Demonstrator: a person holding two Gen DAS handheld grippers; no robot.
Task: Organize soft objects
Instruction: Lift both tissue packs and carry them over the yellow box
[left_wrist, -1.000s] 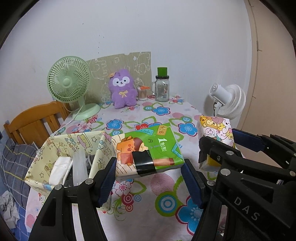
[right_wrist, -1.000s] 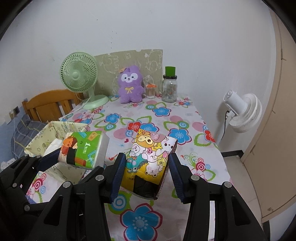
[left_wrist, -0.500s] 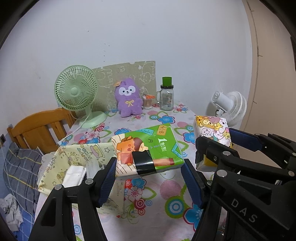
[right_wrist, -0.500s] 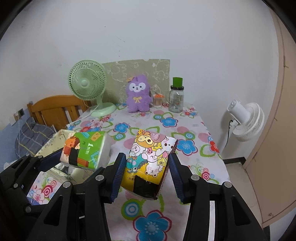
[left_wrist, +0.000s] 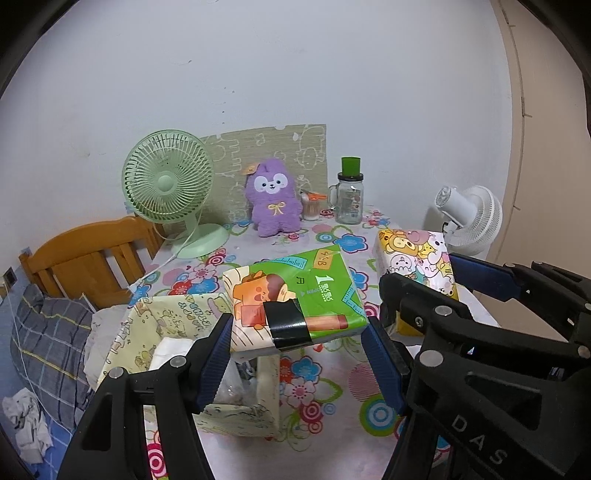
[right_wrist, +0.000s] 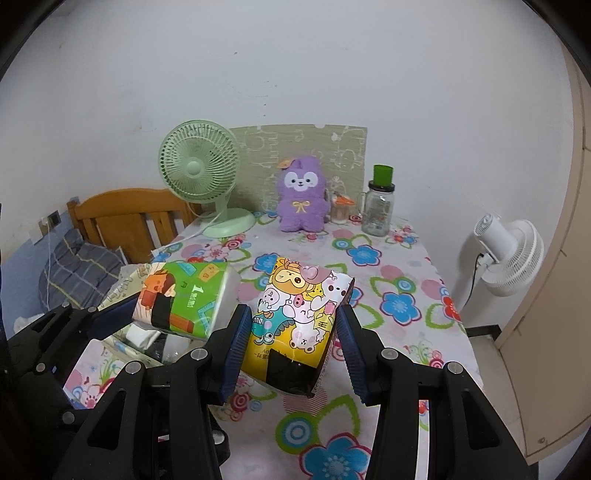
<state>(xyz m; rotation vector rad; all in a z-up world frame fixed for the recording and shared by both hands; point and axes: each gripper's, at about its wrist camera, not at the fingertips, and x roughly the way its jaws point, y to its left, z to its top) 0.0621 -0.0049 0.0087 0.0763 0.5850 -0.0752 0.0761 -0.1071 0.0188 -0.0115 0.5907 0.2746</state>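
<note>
My left gripper (left_wrist: 299, 350) is shut on a green tissue pack (left_wrist: 295, 299) with a cartoon print and black tape, held in the air above the table. The same green pack (right_wrist: 184, 295) shows at the left of the right wrist view. My right gripper (right_wrist: 293, 350) is shut on a yellow cartoon-animal tissue pack (right_wrist: 299, 317), also lifted; that pack (left_wrist: 413, 258) appears at the right in the left wrist view. Below the green pack stands a pale yellow fabric bin (left_wrist: 155, 325) with white items inside. A purple plush toy (left_wrist: 274, 197) sits at the table's far end.
A green desk fan (left_wrist: 168, 184), a glass jar with green lid (left_wrist: 350, 195) and a small toothpick jar (left_wrist: 311, 206) stand at the back of the flowered tablecloth (left_wrist: 325, 391). A wooden chair (left_wrist: 88, 254) and plaid cushion are left; a white fan (right_wrist: 511, 254) stands right.
Both grippers have risen and pulled back with their packs; the table, bin and back items now sit lower and farther in both views. The grips look unchanged.
</note>
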